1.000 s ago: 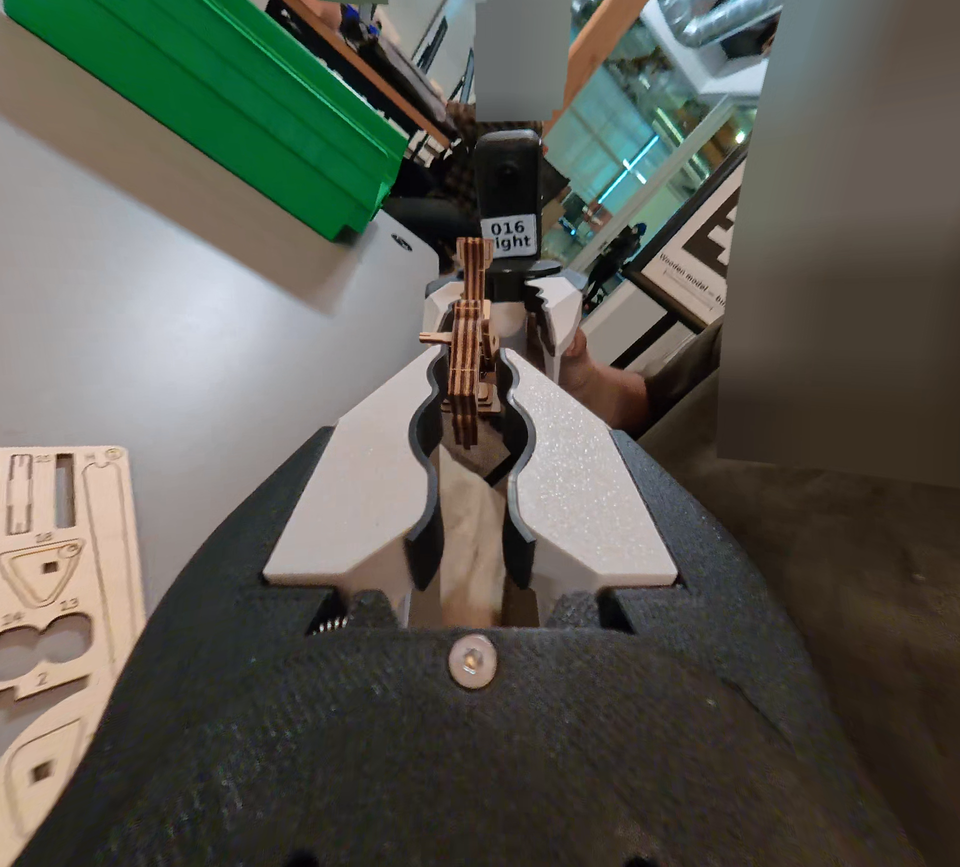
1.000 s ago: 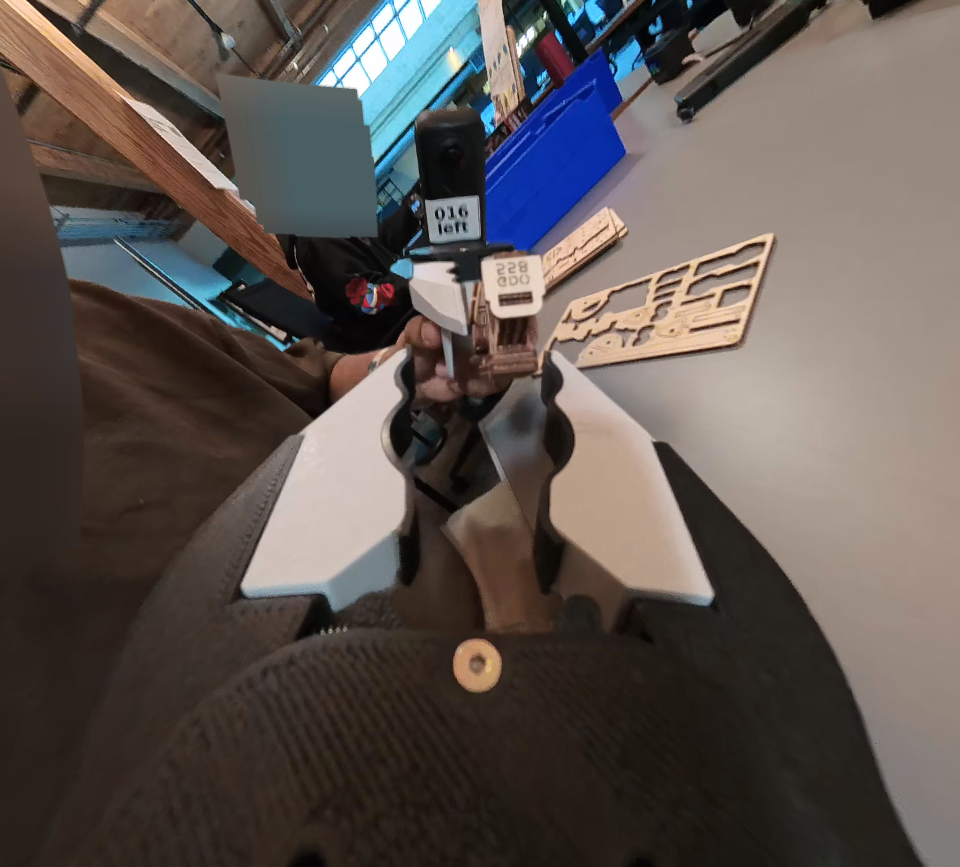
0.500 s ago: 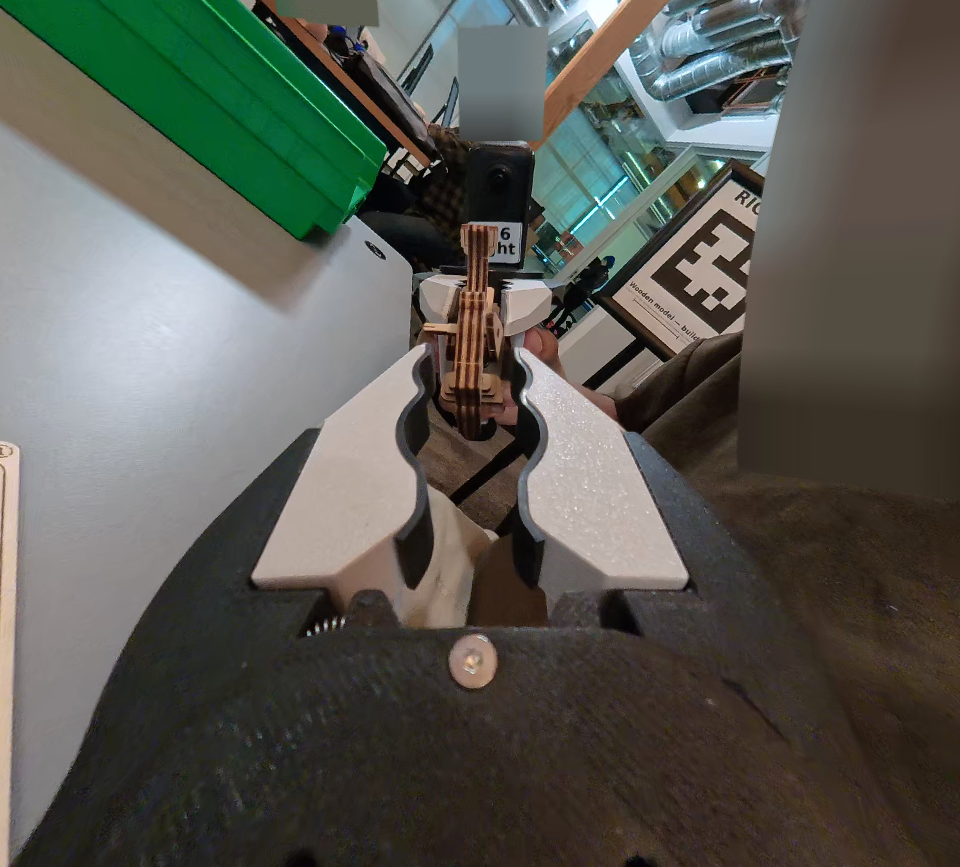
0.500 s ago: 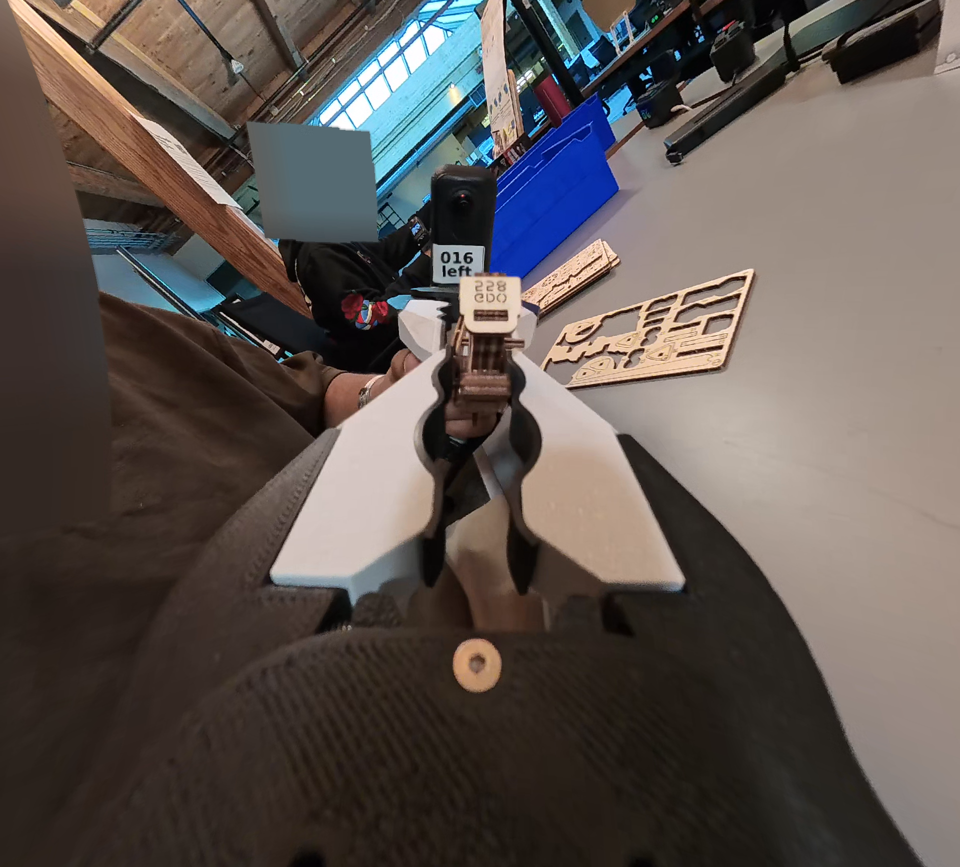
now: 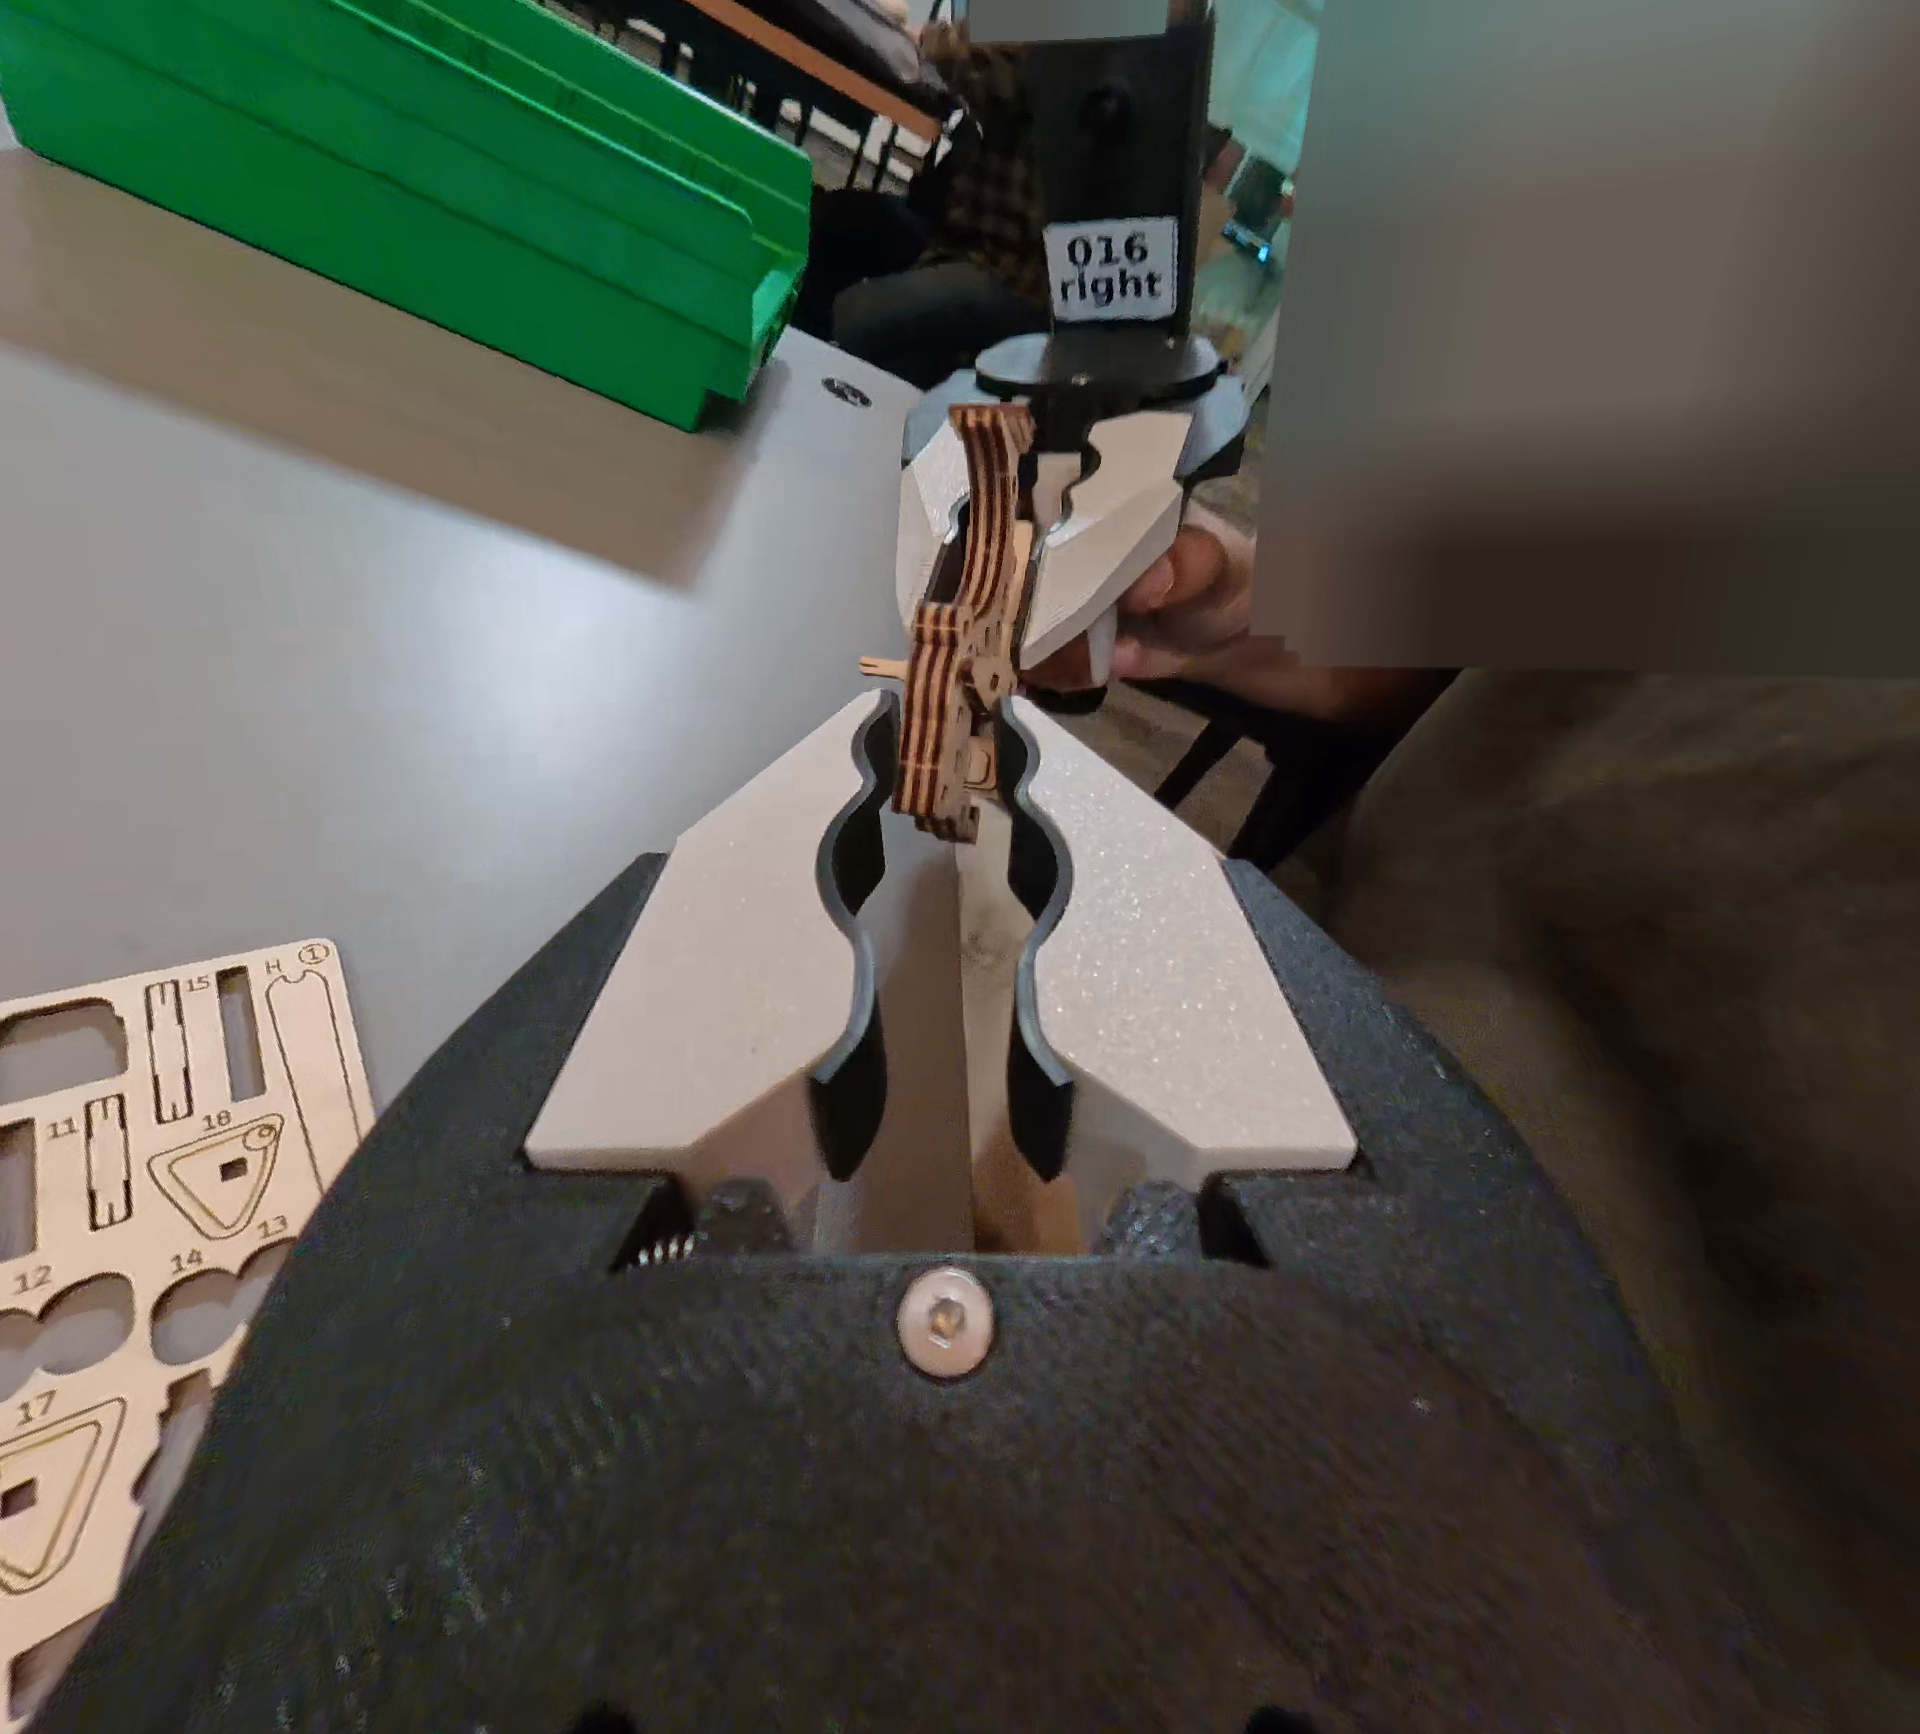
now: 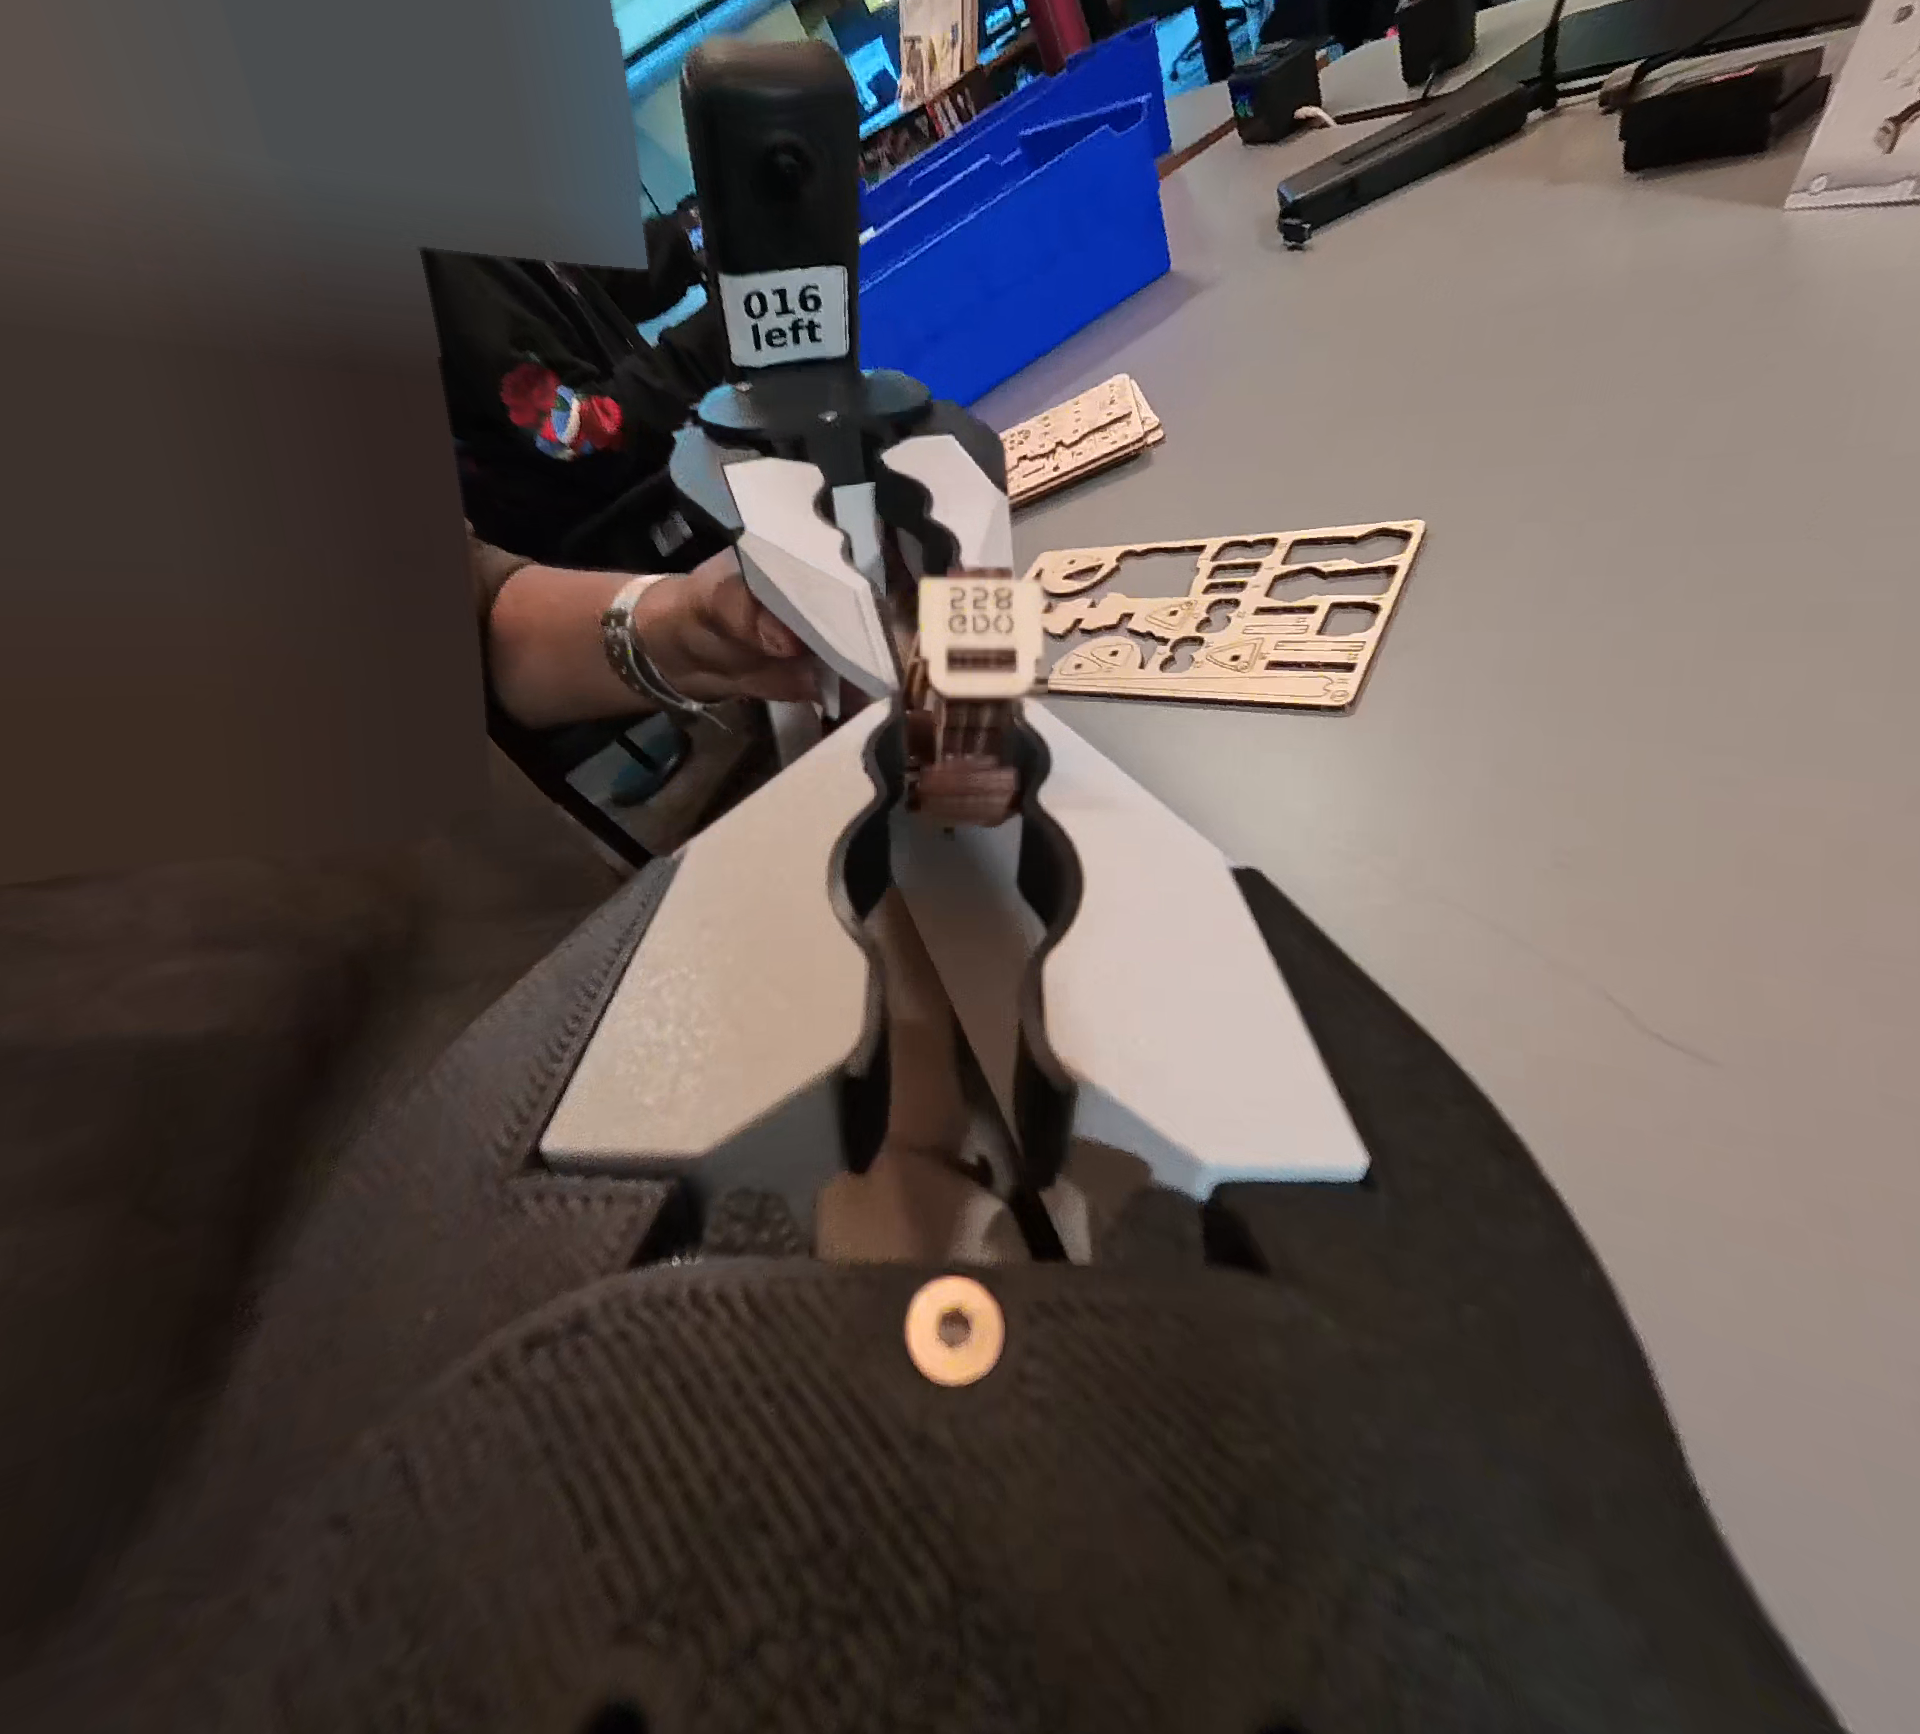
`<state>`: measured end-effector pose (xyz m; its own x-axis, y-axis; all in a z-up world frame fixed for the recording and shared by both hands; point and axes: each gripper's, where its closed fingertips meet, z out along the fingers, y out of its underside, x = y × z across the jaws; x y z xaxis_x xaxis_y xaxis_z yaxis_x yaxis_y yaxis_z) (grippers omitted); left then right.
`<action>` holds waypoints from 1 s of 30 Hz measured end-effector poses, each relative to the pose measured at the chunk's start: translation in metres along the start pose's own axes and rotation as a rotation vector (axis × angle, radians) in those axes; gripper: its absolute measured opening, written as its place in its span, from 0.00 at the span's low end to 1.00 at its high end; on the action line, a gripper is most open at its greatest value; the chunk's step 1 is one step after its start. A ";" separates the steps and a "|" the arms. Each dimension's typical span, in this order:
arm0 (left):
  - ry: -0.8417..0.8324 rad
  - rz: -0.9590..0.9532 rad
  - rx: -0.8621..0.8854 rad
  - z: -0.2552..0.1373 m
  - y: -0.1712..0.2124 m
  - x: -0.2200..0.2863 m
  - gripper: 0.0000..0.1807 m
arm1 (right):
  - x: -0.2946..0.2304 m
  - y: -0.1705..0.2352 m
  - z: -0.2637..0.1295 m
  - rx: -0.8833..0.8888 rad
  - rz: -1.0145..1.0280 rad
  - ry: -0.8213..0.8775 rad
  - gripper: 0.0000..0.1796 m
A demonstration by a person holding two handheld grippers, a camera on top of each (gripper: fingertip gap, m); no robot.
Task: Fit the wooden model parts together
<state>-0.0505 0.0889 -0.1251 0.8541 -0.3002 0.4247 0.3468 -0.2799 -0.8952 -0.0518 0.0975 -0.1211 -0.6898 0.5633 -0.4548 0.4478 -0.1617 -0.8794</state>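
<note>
1. Tabletop (image 6: 1558,458): grey, with a green bin (image 5: 395,126) at far left in the left wrist view and a blue bin (image 6: 1018,230) at the far side in the right wrist view. Neither is in the working path.
2. Punched-out wooden sheet (image 6: 1226,635): lies flat on the tabletop, right of the grippers in the right wrist view. More sheets (image 6: 1081,437) are stacked beyond it. Judgement: the next part comes from here.
3. Left hand-held gripper (image 5: 940,749): nearly closed. The wooden model (image 5: 951,697) sits between its tips, but it leans toward the right finger with a gap on the left side, so I cannot tell if the left gripper truly pinches it.
4. Right hand-held gripper (image 6: 956,754): narrowed onto the model's lower block; fingers appear to touch both sides, so it holds.
5. Wooden model: held in the air off the near edge of the tabletop, between the two facing grippers, layered edge upright.
6. Advice: keep one grip firm and steady, press along the slot line only, avoid twisting; thin layered plywood could split or slip.
</note>
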 end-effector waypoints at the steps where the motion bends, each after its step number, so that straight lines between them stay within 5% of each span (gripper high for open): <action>1: 0.000 0.016 -0.017 0.001 0.002 0.001 0.08 | -0.001 0.001 0.000 -0.011 -0.017 0.006 0.10; 30: -0.069 0.188 -0.042 0.004 0.006 0.002 0.08 | -0.002 0.000 0.001 -0.024 -0.077 0.040 0.07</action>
<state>-0.0449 0.0905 -0.1299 0.9275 -0.2876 0.2388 0.1633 -0.2629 -0.9509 -0.0508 0.0951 -0.1203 -0.7000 0.6050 -0.3795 0.4081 -0.0973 -0.9078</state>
